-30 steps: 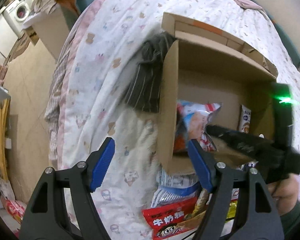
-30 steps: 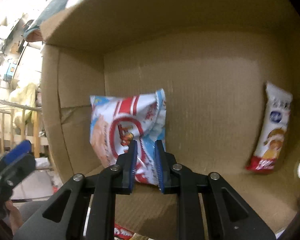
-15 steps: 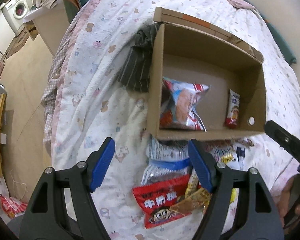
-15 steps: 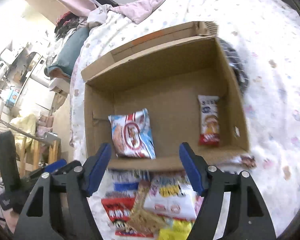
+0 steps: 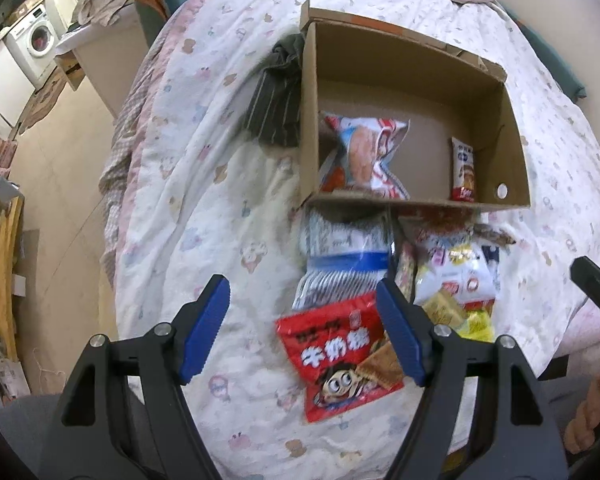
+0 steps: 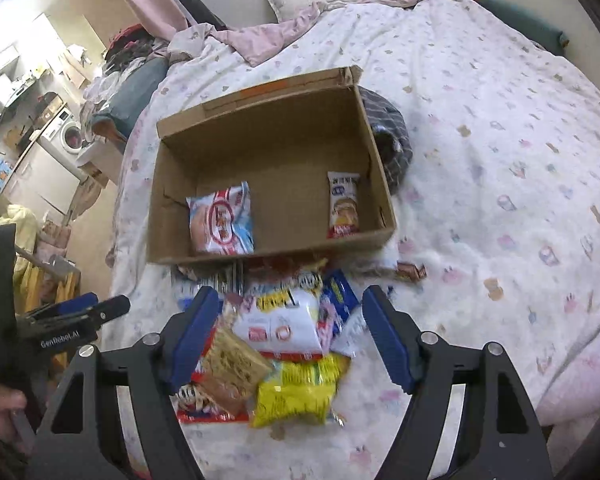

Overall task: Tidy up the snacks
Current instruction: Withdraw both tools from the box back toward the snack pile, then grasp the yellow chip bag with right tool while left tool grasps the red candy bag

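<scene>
A cardboard box (image 6: 268, 152) sat on a bed with a cartoon-print quilt (image 6: 480, 160), a washing machine (image 5: 36, 36) off to one side. Since a second earlier the right gripper (image 6: 286, 334) had released the blue-and-red snack bag (image 6: 222, 220) inside the box and withdrawn, jaws wide, above the snack pile (image 6: 284, 332). The left gripper (image 5: 302, 326), also wide, hovered near it and read "GenRobot.AI" in the right view.

Box floor: the cardboard box (image 6: 204, 124) is open on top, with bare floor mid-frame between the red-white bag (image 6: 221, 219) and slim packet (image 6: 343, 205).
Box front: a snack pile (image 6: 278, 328) crowds the near wall.
Right of frame: bare bedspread (image 6: 500, 184).
Box's far right corner: dark cloth (image 6: 392, 140) beside the wall.
</scene>
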